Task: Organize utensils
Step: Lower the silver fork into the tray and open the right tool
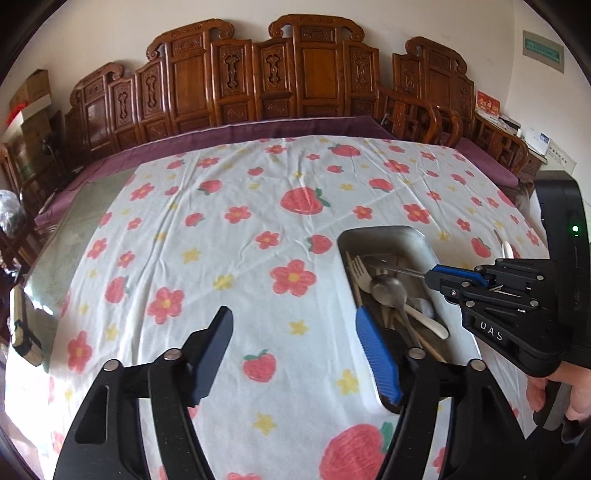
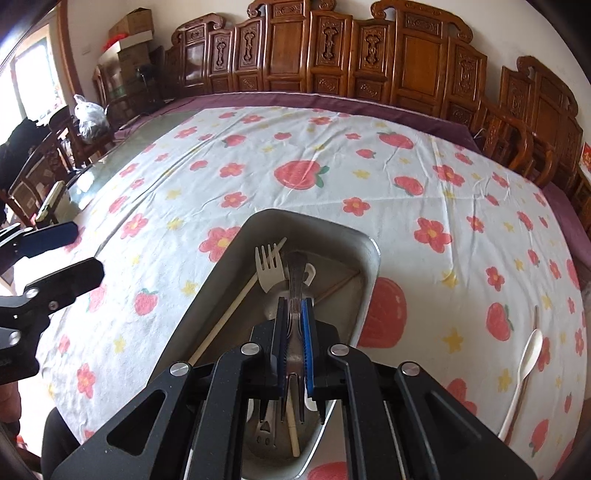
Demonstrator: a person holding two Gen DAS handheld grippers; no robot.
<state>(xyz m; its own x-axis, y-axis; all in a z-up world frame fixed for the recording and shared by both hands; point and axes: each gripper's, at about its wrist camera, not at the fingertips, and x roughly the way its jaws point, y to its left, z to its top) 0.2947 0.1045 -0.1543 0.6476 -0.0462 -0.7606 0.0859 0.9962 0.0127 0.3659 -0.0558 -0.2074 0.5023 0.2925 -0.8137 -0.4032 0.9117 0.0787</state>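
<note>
The right gripper (image 2: 294,341) is clamped on a metal utensil (image 2: 295,280) by its handle, held over the steel tray (image 2: 371,254); its working end is hidden under the gripper, so I can't say whether it is a fork or a spoon. The left gripper (image 1: 295,350) hangs wide apart with nothing in it, just beside the tray's near-left edge.

In the tray lie a pale fork (image 2: 269,267), a metal spoon (image 1: 388,290), a white spoon (image 1: 428,319) and chopsticks (image 2: 225,317), all roughly lengthwise. To my eye the step is setting this piece down among them. It would go best lowered until it rests flat and in line with the others before the jaws part, so it does not clatter or bounce out over the rim; the tray is light-looking and could slide on the cloth, so the free gripper might steady it.

Out on the cloth to the right, well apart from the tray, another white spoon (image 2: 526,373) and a thin stick beside it wait to be gathered.

The table wears a white cloth (image 1: 221,221) printed with strawberries and flowers. Carved wooden chairs (image 1: 258,74) line the far side, and cardboard boxes (image 2: 129,33) are stacked in the corner.
</note>
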